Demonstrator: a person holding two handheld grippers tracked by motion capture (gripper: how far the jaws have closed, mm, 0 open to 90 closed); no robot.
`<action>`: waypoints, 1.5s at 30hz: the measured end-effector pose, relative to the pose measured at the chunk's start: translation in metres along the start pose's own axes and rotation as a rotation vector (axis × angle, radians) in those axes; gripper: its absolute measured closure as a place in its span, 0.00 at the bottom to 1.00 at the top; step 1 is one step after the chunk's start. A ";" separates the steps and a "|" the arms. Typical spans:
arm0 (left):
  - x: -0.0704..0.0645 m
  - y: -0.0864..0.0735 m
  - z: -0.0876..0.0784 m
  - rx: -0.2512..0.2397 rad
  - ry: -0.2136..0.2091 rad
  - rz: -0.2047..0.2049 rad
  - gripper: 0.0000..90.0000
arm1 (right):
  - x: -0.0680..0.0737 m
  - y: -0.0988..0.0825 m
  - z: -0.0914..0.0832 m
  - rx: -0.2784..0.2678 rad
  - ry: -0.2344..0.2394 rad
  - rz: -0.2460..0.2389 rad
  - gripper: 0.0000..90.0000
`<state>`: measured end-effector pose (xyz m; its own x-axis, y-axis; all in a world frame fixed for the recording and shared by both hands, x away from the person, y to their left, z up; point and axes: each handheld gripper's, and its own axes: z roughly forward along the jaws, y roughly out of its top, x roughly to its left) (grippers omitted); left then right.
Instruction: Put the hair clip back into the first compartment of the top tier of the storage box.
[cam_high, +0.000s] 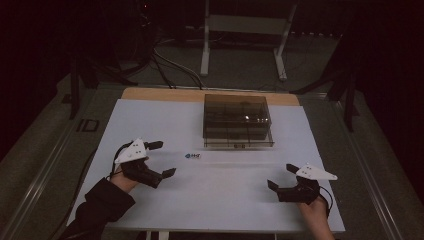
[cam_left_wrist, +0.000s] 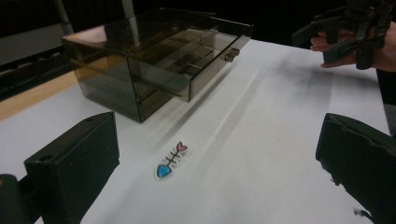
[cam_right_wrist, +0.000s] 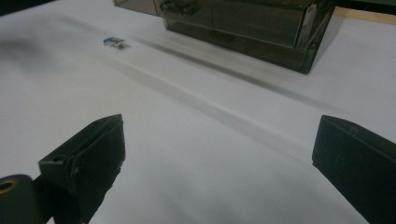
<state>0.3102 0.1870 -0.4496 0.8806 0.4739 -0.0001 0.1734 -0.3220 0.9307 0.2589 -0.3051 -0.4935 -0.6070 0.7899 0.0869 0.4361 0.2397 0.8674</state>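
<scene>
Both claws, left claw (cam_high: 161, 159) and right claw (cam_high: 281, 176), gape released above my worktop (cam_high: 225, 200), flanking the fishbone sticker (cam_high: 193, 156) before the smoked drawer box (cam_high: 237, 121).

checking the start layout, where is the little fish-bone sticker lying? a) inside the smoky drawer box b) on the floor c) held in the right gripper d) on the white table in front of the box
d: the fish-bone sticker lies flat on the white table, just in front of the smoky drawer box, clear of both open grippers.
</scene>
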 end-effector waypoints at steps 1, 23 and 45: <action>0.001 0.001 0.002 0.004 -0.005 0.004 0.01 | 0.000 0.000 0.000 -0.001 0.000 0.001 0.03; 0.026 -0.001 0.063 0.132 -0.065 0.095 0.01 | -0.001 0.000 -0.001 -0.008 0.023 0.015 0.03; 0.040 -0.023 0.104 0.268 -0.116 0.086 0.19 | -0.002 0.000 0.000 0.000 0.042 0.024 0.03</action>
<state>0.3869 0.1279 -0.5089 0.9390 0.3434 0.0185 0.1923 -0.5688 0.7997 0.2596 -0.3067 -0.4939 -0.6240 0.7708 0.1284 0.4510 0.2210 0.8647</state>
